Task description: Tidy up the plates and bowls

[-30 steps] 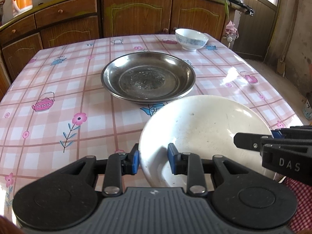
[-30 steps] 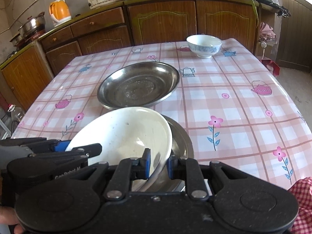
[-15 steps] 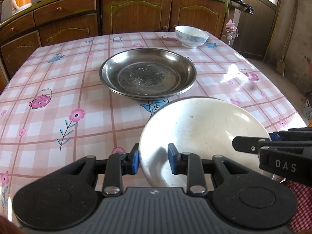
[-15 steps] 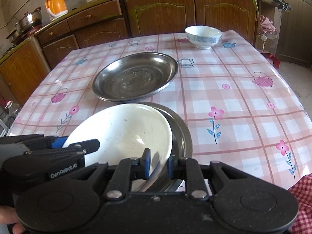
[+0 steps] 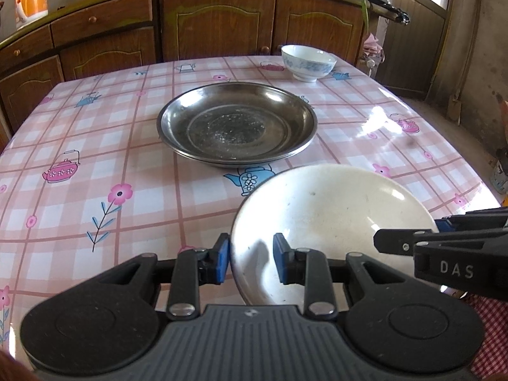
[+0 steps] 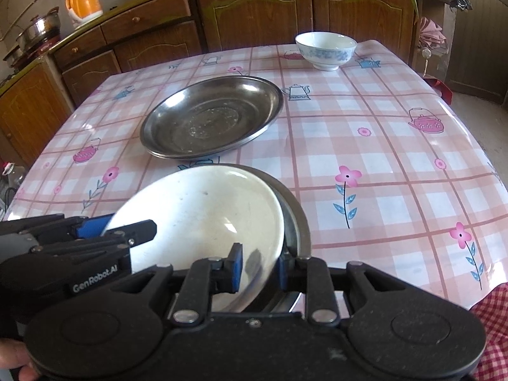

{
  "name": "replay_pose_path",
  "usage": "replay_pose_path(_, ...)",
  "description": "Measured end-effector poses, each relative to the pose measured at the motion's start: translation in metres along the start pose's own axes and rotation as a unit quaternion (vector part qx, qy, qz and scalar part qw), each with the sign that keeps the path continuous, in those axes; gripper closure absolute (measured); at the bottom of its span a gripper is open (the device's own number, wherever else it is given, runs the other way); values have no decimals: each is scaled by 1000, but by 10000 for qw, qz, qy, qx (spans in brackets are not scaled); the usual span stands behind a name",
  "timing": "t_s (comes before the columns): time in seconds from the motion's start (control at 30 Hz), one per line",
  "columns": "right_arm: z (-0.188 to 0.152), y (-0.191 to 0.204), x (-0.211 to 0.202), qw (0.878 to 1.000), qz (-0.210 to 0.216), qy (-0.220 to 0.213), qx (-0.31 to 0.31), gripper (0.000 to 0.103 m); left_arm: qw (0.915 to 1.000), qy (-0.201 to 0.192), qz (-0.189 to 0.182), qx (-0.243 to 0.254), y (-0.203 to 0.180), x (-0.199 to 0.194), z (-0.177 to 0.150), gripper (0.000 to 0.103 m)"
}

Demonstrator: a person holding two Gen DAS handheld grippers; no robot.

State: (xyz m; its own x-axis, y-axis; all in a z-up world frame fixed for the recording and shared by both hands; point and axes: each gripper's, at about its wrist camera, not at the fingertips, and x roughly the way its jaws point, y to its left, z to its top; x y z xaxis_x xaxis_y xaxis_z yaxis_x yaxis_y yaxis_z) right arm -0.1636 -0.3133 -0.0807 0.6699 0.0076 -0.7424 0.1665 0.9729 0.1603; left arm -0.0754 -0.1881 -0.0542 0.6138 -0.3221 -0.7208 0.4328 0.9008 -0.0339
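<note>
Kitchen table, midday light: I have both claws on one white bowl at the near edge of the pink checked cloth. My left claw straddles the bowl's near left rim, one blue pad outside the wall and one inside, and it grips the rim. My right claw straddles the rim on the opposite side; its jaws have just been opening, and the rim sits between the pads with a clear gap on the inner side, so this claw is loose around it rather than clamped.

The white bowl tilts, its right side lying in a shallow steel plate whose dark rim shows past the bowl's edge in the right wrist view. How much of the bowl's weight that plate carries I cannot tell.

Beyond it, at the middle of the table, a larger steel dish lies flat, apart from the bowl. At the far right corner stands a small white bowl with a blue pattern, upright and well apart from the rest.

Brown wooden cabinets run behind the table, with an orange kettle on the worktop at the left.
</note>
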Motion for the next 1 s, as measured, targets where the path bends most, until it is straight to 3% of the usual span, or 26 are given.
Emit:
replay_pose_path(0.53,5,-4,-9,10000,-76,-56,22,73,9999,-13,-25,-97,5,-1,-1,73)
replay_pose_path(0.77,8,-7,-21,9990,-329,-293,-50,61,9999,-36,-40,-103,4,-2,0,71)
replay_pose_path(1.0,12,-16,-28,9988,-297,-384,51,60,9998,-88,-39,-145,6,-7,2,72)
